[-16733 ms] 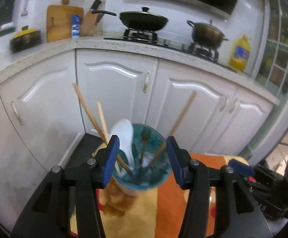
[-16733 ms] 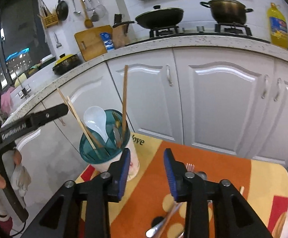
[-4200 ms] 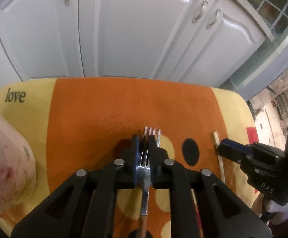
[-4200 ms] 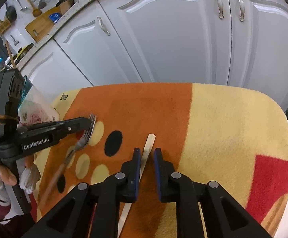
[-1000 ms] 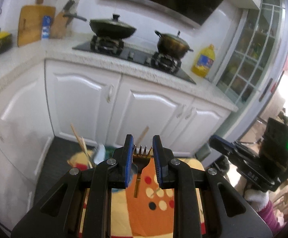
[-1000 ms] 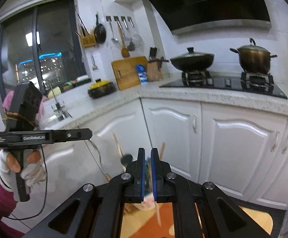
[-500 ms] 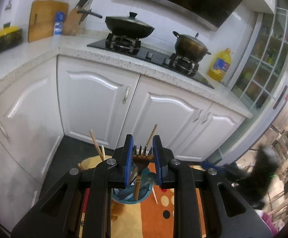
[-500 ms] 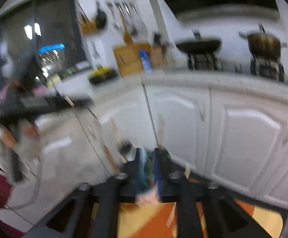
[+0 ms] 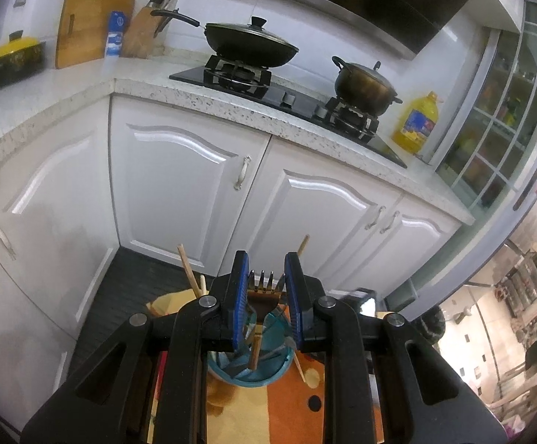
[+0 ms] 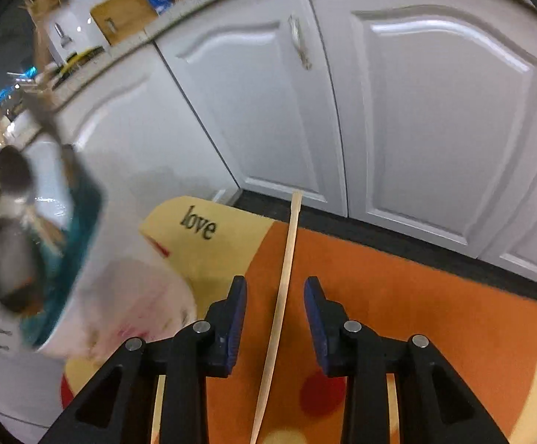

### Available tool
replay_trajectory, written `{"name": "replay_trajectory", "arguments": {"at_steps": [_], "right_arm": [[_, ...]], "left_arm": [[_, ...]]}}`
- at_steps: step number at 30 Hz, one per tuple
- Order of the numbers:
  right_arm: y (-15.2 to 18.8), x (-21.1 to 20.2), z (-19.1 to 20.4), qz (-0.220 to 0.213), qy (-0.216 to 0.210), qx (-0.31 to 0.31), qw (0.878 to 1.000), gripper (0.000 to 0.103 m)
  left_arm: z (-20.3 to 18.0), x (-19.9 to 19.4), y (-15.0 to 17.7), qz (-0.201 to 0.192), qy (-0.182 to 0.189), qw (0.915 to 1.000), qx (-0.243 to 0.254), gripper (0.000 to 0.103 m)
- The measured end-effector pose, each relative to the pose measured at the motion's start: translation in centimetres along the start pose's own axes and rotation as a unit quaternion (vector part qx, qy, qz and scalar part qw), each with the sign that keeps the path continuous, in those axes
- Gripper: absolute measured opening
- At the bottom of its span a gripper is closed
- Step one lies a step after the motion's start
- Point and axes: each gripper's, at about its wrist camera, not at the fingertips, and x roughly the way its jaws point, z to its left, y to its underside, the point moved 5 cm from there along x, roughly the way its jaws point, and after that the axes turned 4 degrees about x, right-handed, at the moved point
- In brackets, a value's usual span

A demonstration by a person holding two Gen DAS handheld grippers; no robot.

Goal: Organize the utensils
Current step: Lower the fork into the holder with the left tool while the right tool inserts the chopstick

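Observation:
My left gripper [image 9: 266,285] is shut on a fork [image 9: 266,290], tines up between the blue pads. The fork's wooden handle hangs down into the teal-rimmed utensil holder [image 9: 268,375], where chopsticks [image 9: 187,270] lean out. Low over the orange and yellow cloth [image 10: 398,277], the jaws of my right gripper [image 10: 275,288] are closing. A pale chopstick [image 10: 288,244] lies on the cloth between them, with a gap to each pad. In the right wrist view the holder [image 10: 83,270] stands blurred at the left.
White cabinet doors [image 10: 416,111] rise just behind the cloth's far edge. More chopsticks [image 10: 157,407] lie on the cloth near my right gripper's arms. A stone counter with a wok [image 9: 249,42], a pot and an oil bottle [image 9: 414,124] runs higher up.
My right gripper dropped from high above the holder down to the cloth and went from shut to open around a chopstick. My left gripper sank a little with the fork, bringing its handle down into the holder.

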Motion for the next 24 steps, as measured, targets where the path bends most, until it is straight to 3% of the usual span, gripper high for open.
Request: {"name": "replay_trajectory", "arguments": {"at_steps": [5,10,13,14,17,24], "right_arm": [[-2.1,2.6,-0.6,0.012,0.017,-0.001,1.0,0.032],[-4.2,4.4,-0.9,0.031,0.006,0.01,0.999,0.032],[-4.3,5.3,-1.0,0.044,-0.011,0.016,0.999,0.005],[-4.2,5.3,-1.0,0.045,-0.012,0.016,0.999,0.005],[-3.8,3.9,-0.9,0.032,-0.026,0.011,0.999,0.005],[-2.1,-4.5,-1.3,-0.038,-0.082,0.042,0.995,0.005]], "left_arm": [[0.7,0.3,-0.8,-0.005,-0.014,0.9999,0.005,0.018],[1.2,1.3,-0.6,0.002,-0.031,0.9994,0.011,0.018],[1.4,1.9,-0.3,0.006,-0.036,0.9992,0.014,0.018],[1.4,2.1,-0.2,0.008,-0.037,0.9992,0.015,0.018],[1.4,2.8,0.2,0.014,-0.034,0.9993,0.012,0.018],[1.0,3.0,0.5,0.013,-0.034,0.9992,0.017,0.018]]}}
